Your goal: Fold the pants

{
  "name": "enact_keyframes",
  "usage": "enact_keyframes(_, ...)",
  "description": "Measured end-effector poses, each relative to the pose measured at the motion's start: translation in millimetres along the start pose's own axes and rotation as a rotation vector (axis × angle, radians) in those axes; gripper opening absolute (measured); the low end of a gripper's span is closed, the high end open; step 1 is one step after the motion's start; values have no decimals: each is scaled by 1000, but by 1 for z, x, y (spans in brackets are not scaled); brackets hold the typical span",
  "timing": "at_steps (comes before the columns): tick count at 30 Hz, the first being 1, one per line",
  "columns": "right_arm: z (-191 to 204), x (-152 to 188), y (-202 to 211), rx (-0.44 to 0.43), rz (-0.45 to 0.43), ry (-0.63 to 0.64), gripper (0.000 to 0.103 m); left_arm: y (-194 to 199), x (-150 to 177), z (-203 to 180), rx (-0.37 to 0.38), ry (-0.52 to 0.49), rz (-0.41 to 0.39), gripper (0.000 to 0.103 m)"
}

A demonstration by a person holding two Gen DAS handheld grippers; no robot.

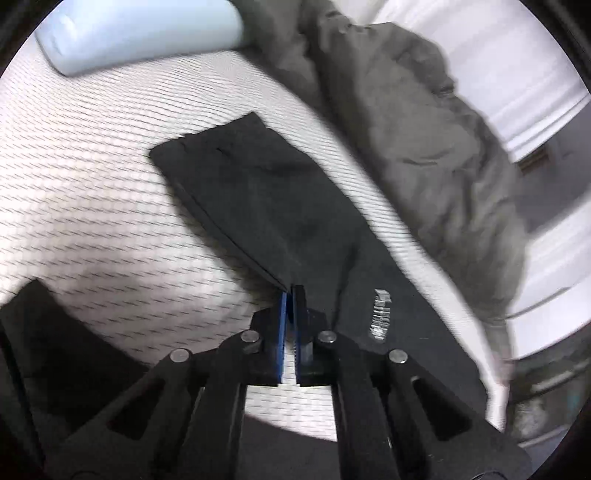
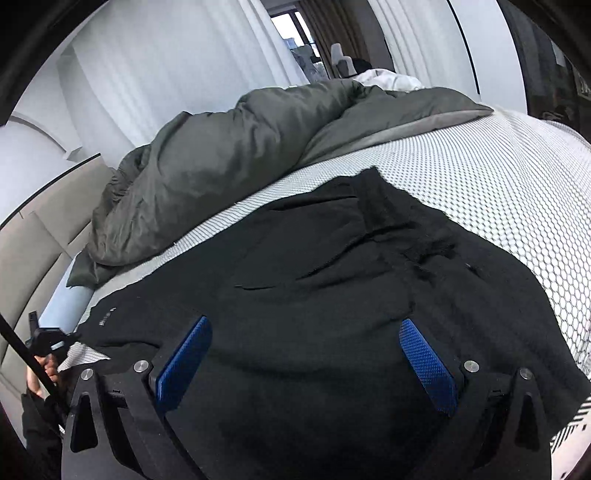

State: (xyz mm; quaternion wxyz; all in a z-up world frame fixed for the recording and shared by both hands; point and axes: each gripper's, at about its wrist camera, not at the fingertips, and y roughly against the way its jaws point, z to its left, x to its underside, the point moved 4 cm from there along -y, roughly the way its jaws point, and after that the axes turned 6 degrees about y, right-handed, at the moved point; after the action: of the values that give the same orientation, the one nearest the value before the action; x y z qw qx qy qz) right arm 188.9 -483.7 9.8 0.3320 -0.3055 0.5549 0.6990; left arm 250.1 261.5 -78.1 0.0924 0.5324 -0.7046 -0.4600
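Observation:
Black pants (image 1: 258, 192) lie on a white mesh-patterned mattress (image 1: 92, 166). In the left wrist view my left gripper (image 1: 291, 291) is shut on the edge of the pants, with the leg stretching away from the tips; a small white logo (image 1: 380, 314) shows on the cloth to the right. In the right wrist view my right gripper (image 2: 304, 325) is open and empty, its blue pads (image 2: 184, 362) spread just above the wide upper part of the pants (image 2: 332, 266). The left gripper (image 2: 46, 341) shows small at the far left of that view.
A rumpled grey duvet (image 2: 221, 147) lies along the far side of the mattress (image 2: 517, 192) and also shows in the left wrist view (image 1: 424, 129). A pale blue pillow (image 1: 140, 29) sits at the bed's head. White curtains (image 2: 166, 66) and a beige headboard (image 2: 44, 236) stand beyond.

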Motion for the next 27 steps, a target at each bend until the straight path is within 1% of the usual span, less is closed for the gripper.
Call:
enact_keyframes(1,-3,1,0,4,4,1,103,0,0,5,-37,-21,33,2)
enact_keyframes(2,-6,3,1,10,7,0,103,2,1,12,-51,-20,56,2)
enact_keyframes(3,-10,4,4,17,9,-5,103,6,3,13,-46,-11,60,3)
enact_keyframes(4,-13,5,8,23,7,-8,103,13,3,13,-41,-12,47,9)
enact_keyframes(5,-15,7,13,25,3,-6,103,22,4,13,-38,-18,28,19)
enact_keyframes(6,-19,8,22,28,-10,-2,103,38,7,13,-15,-27,1,27)
enact_keyframes(8,-30,14,43,50,-41,-5,103,61,15,15,34,-34,-26,67)
enact_keyframes(10,-51,24,65,72,-70,-51,103,90,23,21,60,-37,-74,78)
enact_keyframes(12,-72,35,83,75,-92,-104,103,111,32,30,59,-48,-93,80)
enact_keyframes(15,-108,56,103,93,-109,-205,103,145,44,63,56,-28,-102,83)
enact_keyframes(17,-123,66,107,69,-114,-255,103,160,56,87,44,-18,-106,86)
enact_keyframes(18,-126,69,106,41,-117,-268,103,167,61,99,42,-13,-105,86)
enact_keyframes(19,-127,71,103,12,-123,-266,103,169,67,110,50,-4,-100,86)
enact_keyframes(22,-127,71,86,-24,-112,-271,102,163,83,131,62,22,-68,86)
enact_keyframes(25,-116,72,60,-92,-63,-262,91,170,96,139,74,17,-74,86)
enact_keyframes(26,-111,73,55,-97,-49,-254,84,174,100,140,81,15,-77,86)
enact_keyframes(27,-106,75,52,-96,-38,-240,84,179,104,143,85,16,-78,86)
